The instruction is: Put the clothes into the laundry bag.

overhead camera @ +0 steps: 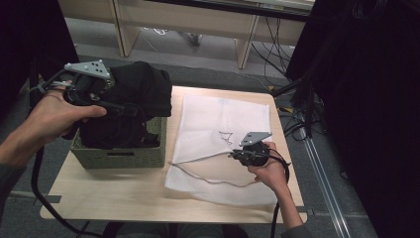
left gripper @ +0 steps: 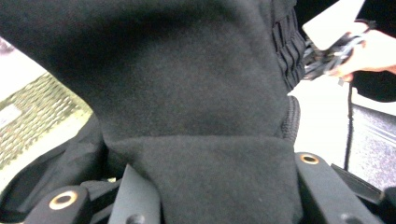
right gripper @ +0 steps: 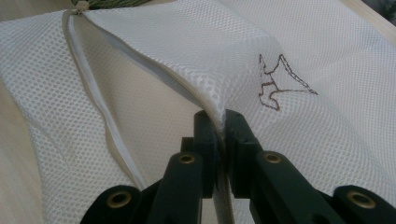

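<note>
Black fabric, a thick fleece-like garment [overhead camera: 136,94], is hanging from the left gripper [overhead camera: 106,91], whose jaws are clamping a bunched fold of it at about ten o'clock on the table [overhead camera: 114,198]. In the left gripper view the cloth is filling the gap between the two jaws. Most of the garment is lifted above the woven green basket [overhead camera: 124,156], though its lower part is trailing down inside the basket, so the pull-out looks only partly done.

At about four o'clock, the right gripper [overhead camera: 236,154] is pinching the upper edge of the white mesh laundry bag [overhead camera: 218,116] along its zipper [right gripper: 100,105], jaws closed tight on the mesh. That edge is being held raised, so the mouth of the bag is gaping toward nine o'clock, facing the basket.

Judging from this, the bag is opened and ready, and the garment is gripped and rising. What is probably left: clearing the garment from the basket, carrying it toward three o'clock, feeding it into the opening, and closing the zipper.
</note>
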